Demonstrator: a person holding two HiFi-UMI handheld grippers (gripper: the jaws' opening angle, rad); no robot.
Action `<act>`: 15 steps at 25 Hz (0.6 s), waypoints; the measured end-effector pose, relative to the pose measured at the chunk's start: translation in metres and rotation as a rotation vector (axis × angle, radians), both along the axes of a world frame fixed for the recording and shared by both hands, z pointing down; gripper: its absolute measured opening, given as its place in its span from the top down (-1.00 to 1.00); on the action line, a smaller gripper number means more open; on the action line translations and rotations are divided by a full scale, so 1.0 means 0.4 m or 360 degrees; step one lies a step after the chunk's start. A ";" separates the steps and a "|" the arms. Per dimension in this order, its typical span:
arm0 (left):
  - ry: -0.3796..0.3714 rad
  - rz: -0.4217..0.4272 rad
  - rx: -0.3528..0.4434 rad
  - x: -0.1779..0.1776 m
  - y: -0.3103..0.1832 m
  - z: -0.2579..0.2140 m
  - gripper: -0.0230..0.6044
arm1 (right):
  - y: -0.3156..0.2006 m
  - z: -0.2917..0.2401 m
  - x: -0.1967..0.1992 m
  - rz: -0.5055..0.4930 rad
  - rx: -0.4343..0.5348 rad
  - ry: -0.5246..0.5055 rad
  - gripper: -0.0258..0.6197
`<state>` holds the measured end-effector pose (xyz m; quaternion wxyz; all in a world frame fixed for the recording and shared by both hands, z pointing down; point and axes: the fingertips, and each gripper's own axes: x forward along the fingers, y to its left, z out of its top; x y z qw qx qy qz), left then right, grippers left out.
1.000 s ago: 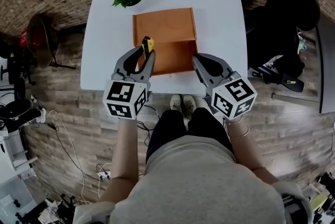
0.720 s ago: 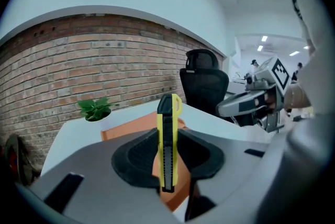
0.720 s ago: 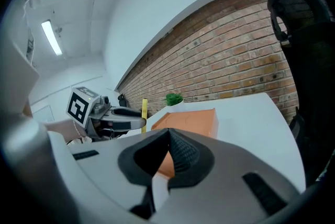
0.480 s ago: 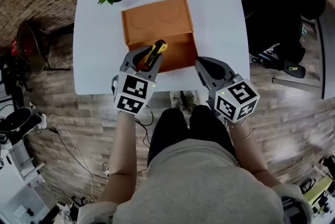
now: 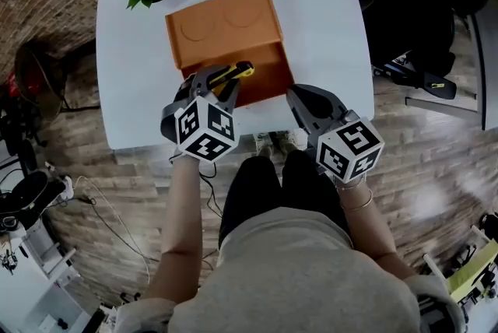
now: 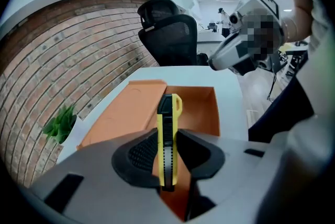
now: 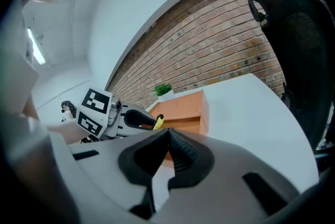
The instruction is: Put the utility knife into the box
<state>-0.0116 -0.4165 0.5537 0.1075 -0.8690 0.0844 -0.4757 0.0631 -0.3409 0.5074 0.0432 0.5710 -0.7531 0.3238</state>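
White table (image 5: 327,12), box (image 5: 226,28) — left gripper (image 5: 220,82) clamping utility knife (image 6: 168,134)

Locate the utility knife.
In the head view, left of centre: the utility knife is clamped in the left hand-held gripper, tip over the open orange box.

Steep overhead, 2 jaw-level; shared box (image 5: 226,32)

yellow-black utility knife (image 5: 236,72), orange box (image 5: 226,24), white table (image 5: 327,12)
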 end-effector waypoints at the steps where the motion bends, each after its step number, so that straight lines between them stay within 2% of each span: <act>1: -0.0006 0.0009 -0.0014 0.004 -0.001 0.006 0.56 | -0.002 0.003 0.001 0.0002 -0.0003 0.0010 0.92; 11: -0.0164 0.0176 -0.0102 0.040 0.014 0.095 0.56 | -0.002 0.015 0.006 0.0047 -0.0025 0.0026 0.92; 15: -0.0199 0.0214 -0.0174 0.051 0.020 0.120 0.56 | 0.002 0.011 0.013 0.0059 -0.0027 0.0025 0.92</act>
